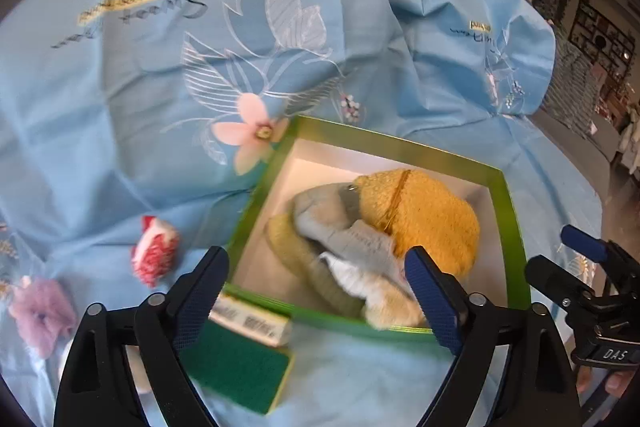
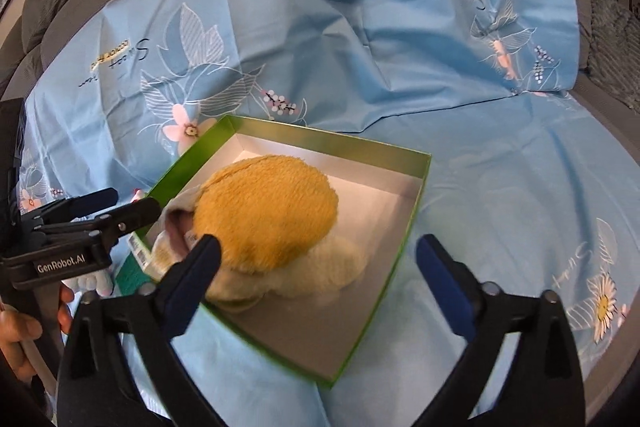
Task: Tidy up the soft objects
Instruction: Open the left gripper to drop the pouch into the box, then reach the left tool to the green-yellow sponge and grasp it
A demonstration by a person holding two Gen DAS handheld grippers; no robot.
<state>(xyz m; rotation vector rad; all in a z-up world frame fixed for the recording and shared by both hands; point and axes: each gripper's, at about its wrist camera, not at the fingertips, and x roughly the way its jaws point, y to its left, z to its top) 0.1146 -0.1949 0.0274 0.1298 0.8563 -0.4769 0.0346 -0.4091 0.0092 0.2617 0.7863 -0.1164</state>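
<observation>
Several soft things already lie in the shallow green cardboard box with the white inside (image 1: pixel 400 147), seen from the left wrist: a round mustard-yellow plush pad (image 1: pixel 432 215), a crumpled pale-blue cloth (image 1: pixel 344 223) and a white-and-cream fluffy piece (image 1: pixel 360 283) heaped toward the near wall. The left gripper (image 1: pixel 316 291) stands wide open with nothing between its blue-padded fingers; it hangs over the box's near-left corner, the right finger over the heap and the left finger outside the wall. Just beside the box on the light-blue printed bedsheet (image 1: pixel 120 107) lies a flat green scouring sponge with a barcode label (image 1: pixel 240 359), below the gripper. Further left, well apart from the box, are a red-and-white fuzzy ball (image 1: pixel 154 251) and a lilac fluffy pompom (image 1: pixel 40 315). I judge the step in hand to be fetching one of these loose pieces; done well, that means coming down squarely over one item, closing on its middle rather than a wisp, and lifting clear of the box wall.

From the right wrist, the right gripper (image 2: pixel 320 275) is likewise spread wide and empty, hovering over the box's near side. The yellow pad sits just beyond its left finger, with the cream piece beneath it. The box's right half is bare, so room remains there for further pieces.
</observation>
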